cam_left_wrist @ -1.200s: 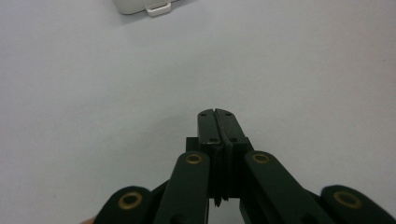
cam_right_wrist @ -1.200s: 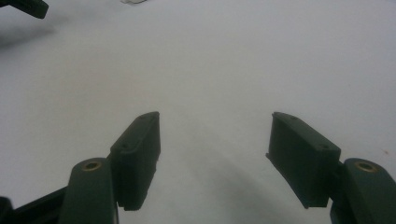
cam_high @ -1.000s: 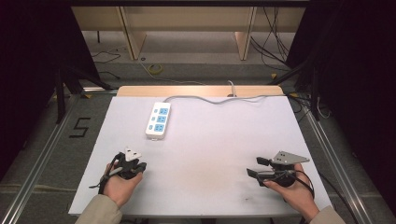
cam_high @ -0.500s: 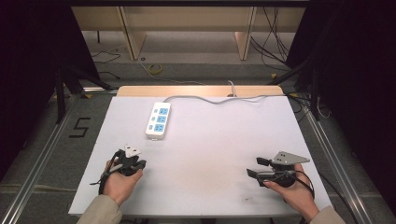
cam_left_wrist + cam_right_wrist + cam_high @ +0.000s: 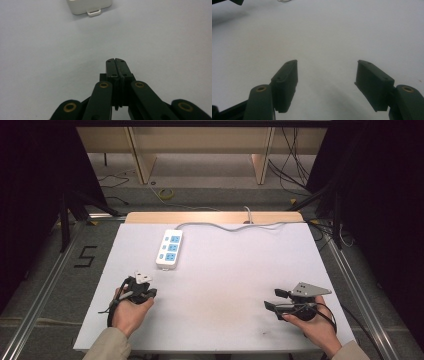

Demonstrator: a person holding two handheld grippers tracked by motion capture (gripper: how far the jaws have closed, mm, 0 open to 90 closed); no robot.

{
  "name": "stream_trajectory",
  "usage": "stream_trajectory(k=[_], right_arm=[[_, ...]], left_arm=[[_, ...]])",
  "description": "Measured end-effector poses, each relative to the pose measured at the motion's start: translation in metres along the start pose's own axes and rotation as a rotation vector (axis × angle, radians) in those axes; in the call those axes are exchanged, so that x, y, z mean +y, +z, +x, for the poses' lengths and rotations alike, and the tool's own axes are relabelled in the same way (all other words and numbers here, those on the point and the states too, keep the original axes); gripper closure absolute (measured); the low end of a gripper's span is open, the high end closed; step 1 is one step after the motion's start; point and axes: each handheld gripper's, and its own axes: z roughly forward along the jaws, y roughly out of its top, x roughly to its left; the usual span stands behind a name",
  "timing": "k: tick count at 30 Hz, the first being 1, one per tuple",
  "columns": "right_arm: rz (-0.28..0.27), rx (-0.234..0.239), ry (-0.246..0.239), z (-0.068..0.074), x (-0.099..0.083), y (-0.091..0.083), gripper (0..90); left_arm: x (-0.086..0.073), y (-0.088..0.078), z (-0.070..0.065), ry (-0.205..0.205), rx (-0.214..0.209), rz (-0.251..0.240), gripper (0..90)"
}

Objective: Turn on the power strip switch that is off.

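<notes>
Two grippers rest low over the near edge of the white table (image 5: 225, 270). My left gripper (image 5: 148, 292) is clenched on nothing; my right gripper (image 5: 272, 300) is spread wide, empty. A white power strip (image 5: 169, 249) lies far left, likely awaiting my reach.

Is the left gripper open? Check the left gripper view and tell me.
No: the left gripper has its two black jaws pressed flat together with nothing between them, pointing toward the white power strip.
</notes>
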Motion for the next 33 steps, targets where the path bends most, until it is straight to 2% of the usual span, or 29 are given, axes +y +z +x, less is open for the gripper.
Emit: stream_trajectory(k=[16,33], right_arm=[[-0.002,0.006,0.003,0.001,0.000,0.000,34.9],[0.003,0.004,-0.001,0.001,0.000,0.000,34.6]], left_arm=[[0.010,0.006,0.006,-0.028,0.000,0.014,89.8],[0.023,0.010,0.010,-0.030,0.013,0.019,89.8]])
